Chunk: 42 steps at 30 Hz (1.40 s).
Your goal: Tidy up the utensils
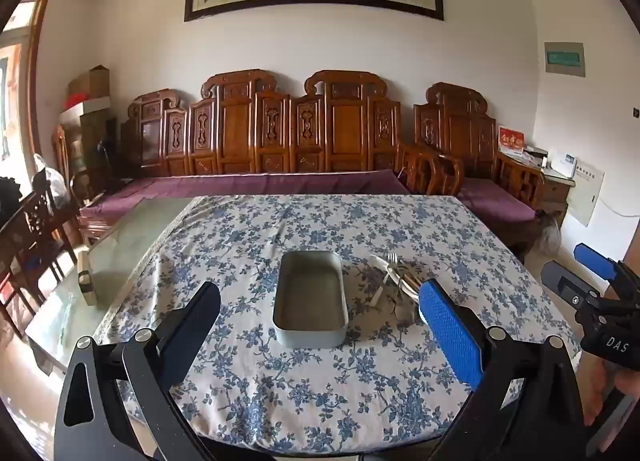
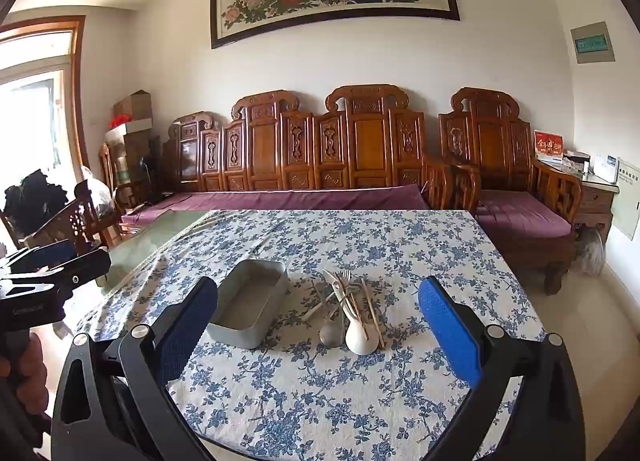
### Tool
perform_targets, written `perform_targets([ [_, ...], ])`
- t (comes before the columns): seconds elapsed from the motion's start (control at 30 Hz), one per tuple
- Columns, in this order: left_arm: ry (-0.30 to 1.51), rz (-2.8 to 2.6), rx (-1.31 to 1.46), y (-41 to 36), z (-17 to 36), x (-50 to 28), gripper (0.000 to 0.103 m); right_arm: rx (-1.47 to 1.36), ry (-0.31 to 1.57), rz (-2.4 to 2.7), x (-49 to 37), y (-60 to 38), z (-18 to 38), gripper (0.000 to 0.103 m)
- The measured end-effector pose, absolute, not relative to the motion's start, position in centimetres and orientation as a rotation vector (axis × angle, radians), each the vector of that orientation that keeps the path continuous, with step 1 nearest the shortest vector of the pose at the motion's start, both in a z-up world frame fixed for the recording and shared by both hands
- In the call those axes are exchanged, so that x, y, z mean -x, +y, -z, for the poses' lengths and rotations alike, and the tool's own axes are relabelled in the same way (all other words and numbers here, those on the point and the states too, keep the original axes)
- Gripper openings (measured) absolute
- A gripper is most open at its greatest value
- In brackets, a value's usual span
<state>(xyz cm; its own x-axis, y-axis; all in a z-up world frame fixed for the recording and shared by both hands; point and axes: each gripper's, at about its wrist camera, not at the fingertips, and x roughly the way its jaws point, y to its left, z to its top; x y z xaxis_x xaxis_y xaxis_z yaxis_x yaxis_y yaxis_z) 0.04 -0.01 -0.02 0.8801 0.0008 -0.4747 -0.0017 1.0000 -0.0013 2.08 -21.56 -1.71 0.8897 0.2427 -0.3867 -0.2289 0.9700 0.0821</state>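
Both grippers, left gripper (image 1: 320, 313) and right gripper (image 2: 320, 309), spread empty; utensil pile (image 2: 352, 309) at frame centre awaits first pick into grey tin (image 2: 250, 301).

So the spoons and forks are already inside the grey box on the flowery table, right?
Not quite. The grey box is empty. The spoons and forks lie in a pile on the flowery tablecloth beside it, as the right wrist view shows. The rest is right.

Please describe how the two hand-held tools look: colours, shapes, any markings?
Both are black frames with silver round bolts. The left tool and right tool each have two long flat fingers, one faced with a blue textured pad. One body shows white "DAS" lettering.
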Motion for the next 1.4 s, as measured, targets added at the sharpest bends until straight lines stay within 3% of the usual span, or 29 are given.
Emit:
perform_targets([
  [1.4, 0.488, -0.003, -0.006, -0.2, 0.5, 0.17, 0.097, -0.039, 0.403, -0.247, -1.9, -21.72, 1.39, 0.1],
])
